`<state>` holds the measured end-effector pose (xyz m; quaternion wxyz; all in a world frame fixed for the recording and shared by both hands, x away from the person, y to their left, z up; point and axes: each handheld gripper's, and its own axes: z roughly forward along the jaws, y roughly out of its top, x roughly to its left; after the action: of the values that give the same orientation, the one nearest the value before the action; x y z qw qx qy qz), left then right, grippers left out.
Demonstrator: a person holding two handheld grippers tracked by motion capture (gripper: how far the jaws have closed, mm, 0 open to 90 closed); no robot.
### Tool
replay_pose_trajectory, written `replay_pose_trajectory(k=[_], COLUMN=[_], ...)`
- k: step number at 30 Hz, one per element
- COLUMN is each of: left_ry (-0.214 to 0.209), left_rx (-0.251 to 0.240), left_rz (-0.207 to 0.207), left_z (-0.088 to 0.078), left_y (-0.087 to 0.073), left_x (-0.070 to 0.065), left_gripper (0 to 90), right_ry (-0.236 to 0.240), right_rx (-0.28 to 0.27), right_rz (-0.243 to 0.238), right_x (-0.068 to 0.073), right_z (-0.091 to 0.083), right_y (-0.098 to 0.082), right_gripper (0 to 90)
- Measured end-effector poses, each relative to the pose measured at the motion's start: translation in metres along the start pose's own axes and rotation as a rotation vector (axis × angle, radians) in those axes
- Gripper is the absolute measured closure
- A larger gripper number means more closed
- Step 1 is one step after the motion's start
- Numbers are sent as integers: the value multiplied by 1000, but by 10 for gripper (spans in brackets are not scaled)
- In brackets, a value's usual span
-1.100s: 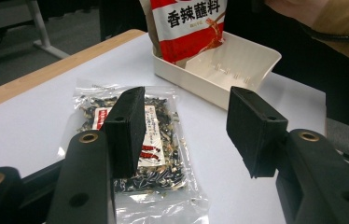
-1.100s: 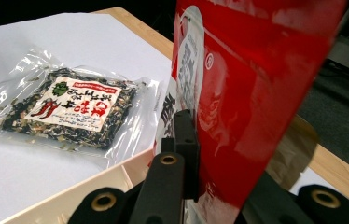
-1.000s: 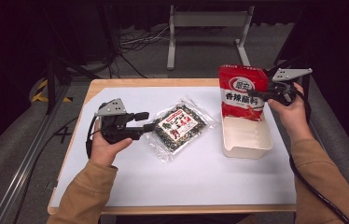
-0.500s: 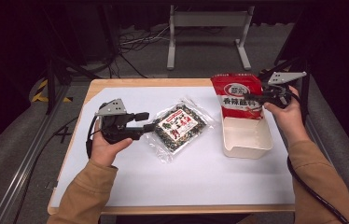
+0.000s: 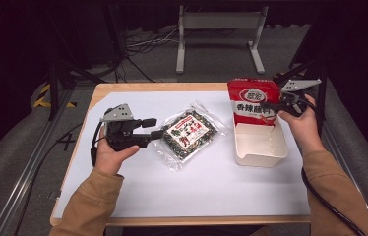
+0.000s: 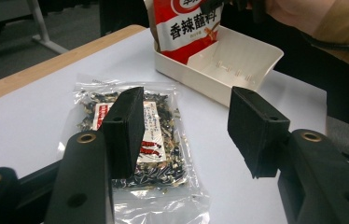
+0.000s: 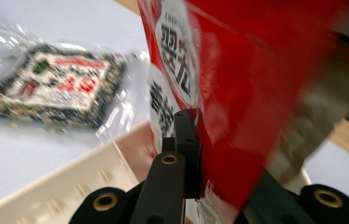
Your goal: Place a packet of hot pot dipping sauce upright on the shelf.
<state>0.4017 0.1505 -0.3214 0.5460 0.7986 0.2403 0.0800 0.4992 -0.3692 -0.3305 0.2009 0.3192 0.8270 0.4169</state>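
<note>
My right gripper [image 5: 276, 106] is shut on the right edge of a red seasoning pouch [image 5: 250, 101], which it holds upright with the bottom inside the far end of a cream tray [image 5: 260, 146]. In the right gripper view, one black jaw presses the pouch [image 7: 256, 70] and the other is hidden behind it. A clear packet of dark dried food [image 5: 189, 132] with a red and white label lies flat mid-table. My left gripper [image 5: 155, 129] is open, its jaws level and pointing at the packet's left edge. In the left gripper view, the packet [image 6: 135, 135] lies beyond the spread jaws, which hold nothing.
A white mat [image 5: 206, 187] covers the wooden table [image 5: 147, 87]. The tray's near half is bare. Beyond the table's far edge, a metal stand [image 5: 219, 34] and cables rest on the floor. Both forearms reach in from the near side.
The right gripper has lowered the red pouch a little, down into the far end of the tray. The left gripper and the clear packet have stayed put.
</note>
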Motion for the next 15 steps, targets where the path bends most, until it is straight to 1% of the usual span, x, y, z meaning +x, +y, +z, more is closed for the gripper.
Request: replay_pose_trajectory(k=[2,4,11,12,13,15], left_ry=[0,4,5,14,14,41], left_rx=[2,2,16,26,26,50], left_rz=[-2,-1,-4,0,0,0], left_z=[0,1,4,5,5,7], left_y=[0,0,0,0,0,-1], left_x=[0,1,1,1,1,3], left_gripper=[467,467,459,452,441,433], right_ry=[7,6,-15,-18,-18,-18], right_rx=[-10,-11,3,3,3,-1], right_rz=[38,52,60,64,64,72], right_x=[-4,-6,-5,-5,-5,-6], right_z=[-1,-2,-1,-1,-1,-2], right_y=[-8,-13,-19,-20,-20,-22], right_gripper=[892,893,894,894,894,893])
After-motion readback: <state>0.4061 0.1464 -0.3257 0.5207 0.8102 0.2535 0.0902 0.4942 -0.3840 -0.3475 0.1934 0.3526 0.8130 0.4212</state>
